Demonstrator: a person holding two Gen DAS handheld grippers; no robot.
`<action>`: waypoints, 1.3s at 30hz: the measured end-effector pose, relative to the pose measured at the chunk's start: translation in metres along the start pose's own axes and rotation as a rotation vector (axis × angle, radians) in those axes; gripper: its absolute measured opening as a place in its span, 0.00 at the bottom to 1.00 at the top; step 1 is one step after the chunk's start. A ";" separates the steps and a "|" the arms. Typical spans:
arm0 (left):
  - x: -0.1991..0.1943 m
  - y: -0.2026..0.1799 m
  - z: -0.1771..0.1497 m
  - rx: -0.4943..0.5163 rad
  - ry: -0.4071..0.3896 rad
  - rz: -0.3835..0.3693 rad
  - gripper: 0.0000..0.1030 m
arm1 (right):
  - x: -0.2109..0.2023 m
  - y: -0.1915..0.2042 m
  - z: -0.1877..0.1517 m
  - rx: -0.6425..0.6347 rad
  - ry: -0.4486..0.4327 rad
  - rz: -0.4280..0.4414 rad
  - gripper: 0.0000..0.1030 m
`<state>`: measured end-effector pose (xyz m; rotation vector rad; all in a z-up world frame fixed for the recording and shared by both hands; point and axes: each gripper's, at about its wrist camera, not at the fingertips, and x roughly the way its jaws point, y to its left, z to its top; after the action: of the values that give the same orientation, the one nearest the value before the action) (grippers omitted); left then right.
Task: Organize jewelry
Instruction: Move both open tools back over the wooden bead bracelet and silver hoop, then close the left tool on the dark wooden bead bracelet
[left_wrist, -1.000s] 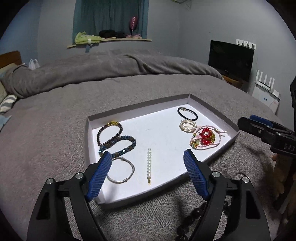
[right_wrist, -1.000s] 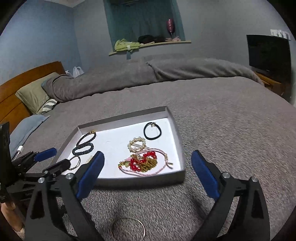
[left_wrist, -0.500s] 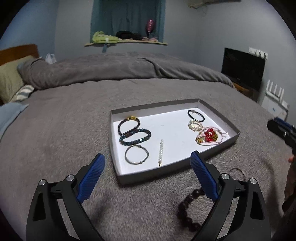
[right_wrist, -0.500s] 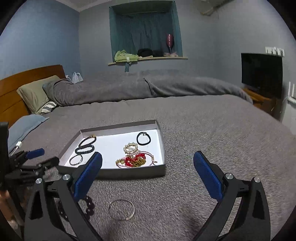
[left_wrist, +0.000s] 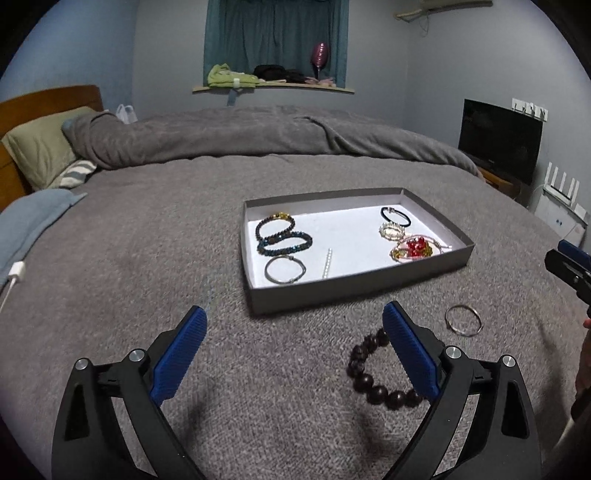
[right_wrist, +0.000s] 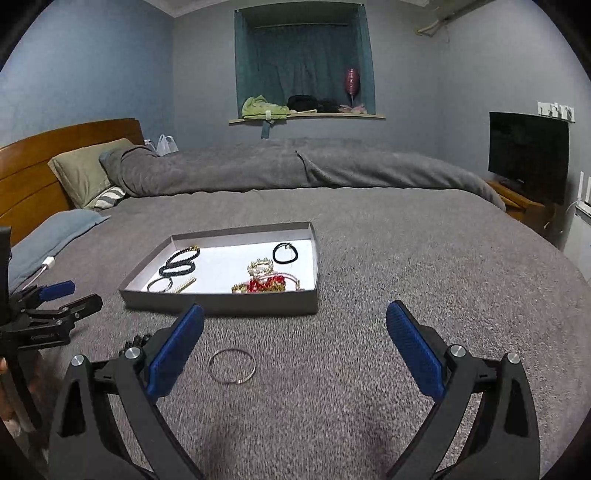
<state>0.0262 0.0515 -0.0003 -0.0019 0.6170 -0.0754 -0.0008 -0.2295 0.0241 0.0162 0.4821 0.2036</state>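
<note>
A grey shallow tray (left_wrist: 436, 218) (right_wrist: 229, 304) with a white floor lies on the grey bed and holds several bracelets, a pearl strand (left_wrist: 327, 263) and a black hair tie (left_wrist: 395, 216). On the blanket in front of the tray lie a dark wooden bead bracelet (left_wrist: 373, 373) and a thin silver bangle (left_wrist: 463, 320) (right_wrist: 232, 366). My left gripper (left_wrist: 295, 354) is open and empty, its right finger over the bead bracelet. My right gripper (right_wrist: 295, 350) is open and empty, just right of the bangle.
The bed is covered by a grey blanket (right_wrist: 406, 258) with a rolled duvet (right_wrist: 295, 166) behind. Pillows (right_wrist: 81, 170) and a wooden headboard (right_wrist: 44, 158) stand at the left. A television (right_wrist: 528, 155) stands at the right. A white cable (left_wrist: 13, 277) lies far left.
Both grippers have pulled back from the tray toward the near side of the bed. The bead bracelet and silver bangle now show in front of them.
</note>
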 end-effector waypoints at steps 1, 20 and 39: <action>0.000 -0.001 -0.003 0.000 0.005 -0.003 0.93 | -0.001 0.000 -0.004 -0.002 0.008 0.005 0.95; 0.008 -0.014 -0.036 0.041 0.099 -0.053 0.93 | 0.032 0.007 -0.041 0.000 0.162 0.068 0.95; 0.028 -0.027 -0.031 0.015 0.125 -0.174 0.88 | 0.038 -0.003 -0.040 0.065 0.179 0.078 0.95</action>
<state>0.0295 0.0236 -0.0414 -0.0365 0.7402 -0.2497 0.0141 -0.2257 -0.0293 0.0812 0.6675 0.2667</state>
